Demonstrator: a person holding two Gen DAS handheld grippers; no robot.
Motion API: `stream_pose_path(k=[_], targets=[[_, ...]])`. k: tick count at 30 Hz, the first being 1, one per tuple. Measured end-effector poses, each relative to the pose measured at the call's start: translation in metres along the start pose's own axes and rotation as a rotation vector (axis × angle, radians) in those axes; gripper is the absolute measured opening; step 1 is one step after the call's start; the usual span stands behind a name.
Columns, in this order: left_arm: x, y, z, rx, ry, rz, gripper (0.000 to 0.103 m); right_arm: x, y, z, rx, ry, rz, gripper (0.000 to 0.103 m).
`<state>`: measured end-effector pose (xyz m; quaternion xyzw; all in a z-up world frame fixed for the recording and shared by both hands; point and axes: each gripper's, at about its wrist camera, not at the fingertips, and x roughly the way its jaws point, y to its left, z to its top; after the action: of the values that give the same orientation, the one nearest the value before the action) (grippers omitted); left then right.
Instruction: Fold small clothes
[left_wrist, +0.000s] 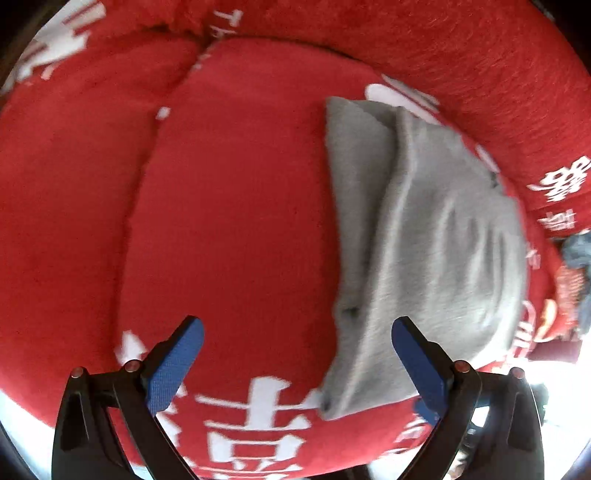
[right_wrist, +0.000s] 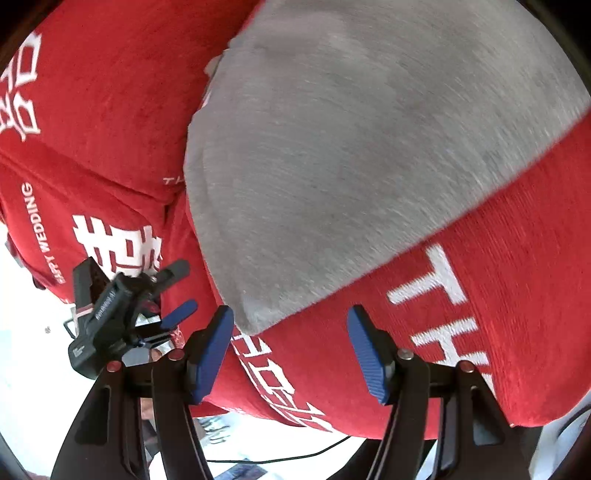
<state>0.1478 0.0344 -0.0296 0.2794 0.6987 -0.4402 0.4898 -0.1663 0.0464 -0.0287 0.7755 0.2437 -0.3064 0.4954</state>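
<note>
Mostly I am looking at red: a plush red cover (left_wrist: 236, 206) with white characters fills both wrist views, and its edges run out of frame, so I cannot tell what furniture lies under it. From my left tongs (left_wrist: 297, 354) I count two blue pads, spread wide with only bare red cover between them; they grip nothing. One grey garment (left_wrist: 424, 236), folded over itself with a ridge running down it, lies on the cover to the right of centre, its near corner reaching down just inside the right pad. Whether the pad touches it I cannot tell, since that stretch is smeared by blur. At the far right edge a bit of bluish-grey cloth (left_wrist: 576, 251) pokes in, cut off, so I cannot say what it is.

From my right tongs (right_wrist: 290, 350) the same grey garment fills the upper middle, its top cut by the frame; its rounded near corner hangs just above the gap, close to the left pad. These tongs also stand open, two blue pads apart, holding nothing. Far left in this view I see the other tongs, small and partly hidden. A thin black cable (right_wrist: 295, 456) crosses the pale floor below.
</note>
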Motion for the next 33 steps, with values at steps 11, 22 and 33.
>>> stream_pose_path(k=[11,22,33], targets=[[0.032,-0.024,0.026,0.018,0.057,-0.164,0.101,0.039,0.006,0.019,0.158,-0.04,0.169,0.042],[0.048,-0.041,0.054,0.0,0.141,-0.409,0.101,0.0,0.04,0.039,0.053,0.0,0.349,0.011],[0.055,-0.106,0.059,0.19,0.065,-0.153,0.067,0.016,0.06,0.025,-0.17,0.139,0.079,0.013]])
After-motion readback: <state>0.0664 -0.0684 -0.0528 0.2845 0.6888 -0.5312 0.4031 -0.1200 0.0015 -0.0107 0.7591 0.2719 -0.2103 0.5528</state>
